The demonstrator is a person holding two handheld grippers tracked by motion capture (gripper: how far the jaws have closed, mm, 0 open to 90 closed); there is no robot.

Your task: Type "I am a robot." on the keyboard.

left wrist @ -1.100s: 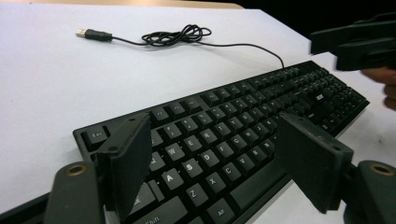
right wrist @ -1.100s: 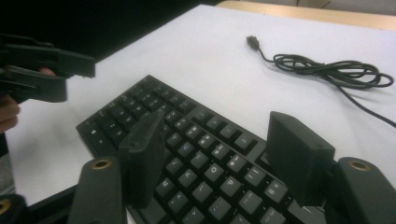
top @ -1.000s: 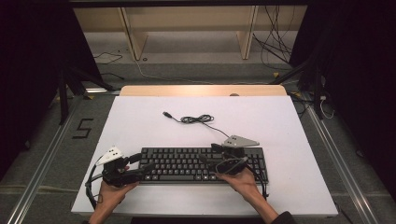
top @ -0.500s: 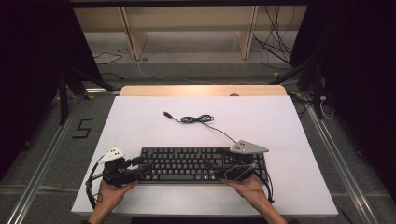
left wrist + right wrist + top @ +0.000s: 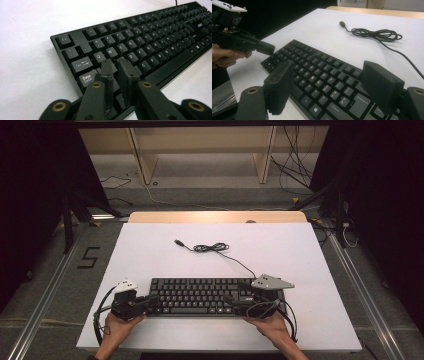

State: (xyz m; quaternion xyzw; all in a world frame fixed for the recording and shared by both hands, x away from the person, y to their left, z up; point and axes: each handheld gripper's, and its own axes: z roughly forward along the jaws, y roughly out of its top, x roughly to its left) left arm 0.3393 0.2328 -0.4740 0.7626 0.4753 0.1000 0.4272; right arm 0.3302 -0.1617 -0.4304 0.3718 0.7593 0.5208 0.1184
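High view: keyboard lies at the near worktop edge, left gripper at its left end, right gripper over its right part. Left gripper view: fingers nearly together, just closing, nothing between, tips over the A/S keys; press with one tip, straight down. Right gripper view: fingers wide apart above keys; hold it clear.
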